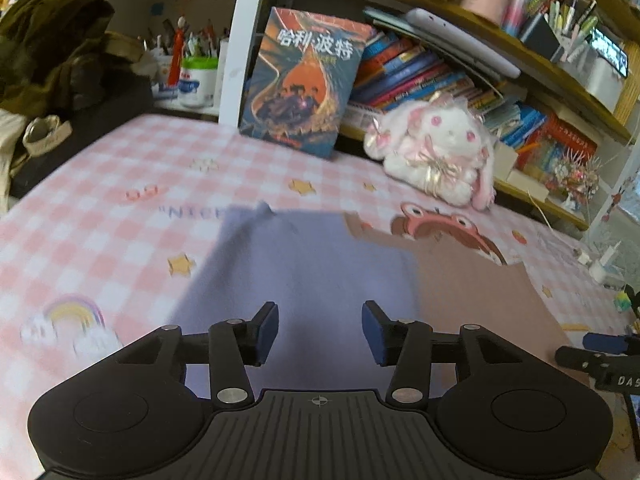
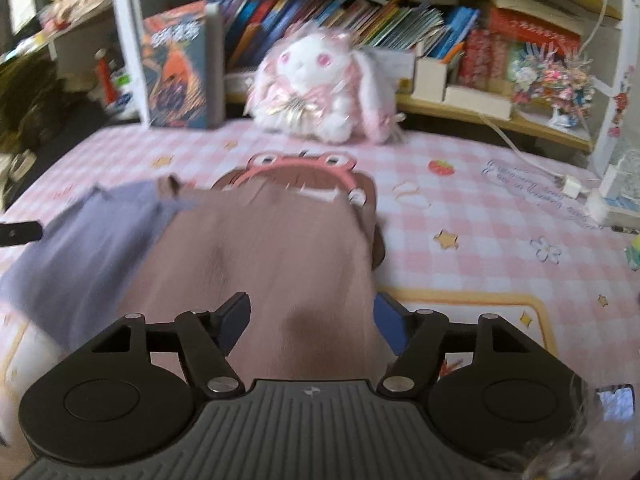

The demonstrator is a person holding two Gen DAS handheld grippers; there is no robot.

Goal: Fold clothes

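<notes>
Your left hand-held gripper (image 1: 320, 330) is spread wide over the purple cloth (image 1: 304, 280). Your right hand-held gripper (image 2: 312, 320) is wide too, brown cloth (image 2: 272, 256) between its fingers. Both cloths lie on the pink checked bed (image 1: 120, 208).

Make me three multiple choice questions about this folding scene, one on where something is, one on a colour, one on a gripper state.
1. Where does the plush rabbit sit?
A. on the cloths
B. at the bed's far edge, by the bookshelf
C. on a chair

2. What colour is the cloth under the left gripper?
A. green
B. yellow
C. lavender

3. How is the right gripper?
A. open
B. shut on a book
C. out of view

Answers: B, it rests before the shelf; C, lavender fabric lies beneath the fingers; A, its fingers stand apart over the brown cloth.
</notes>
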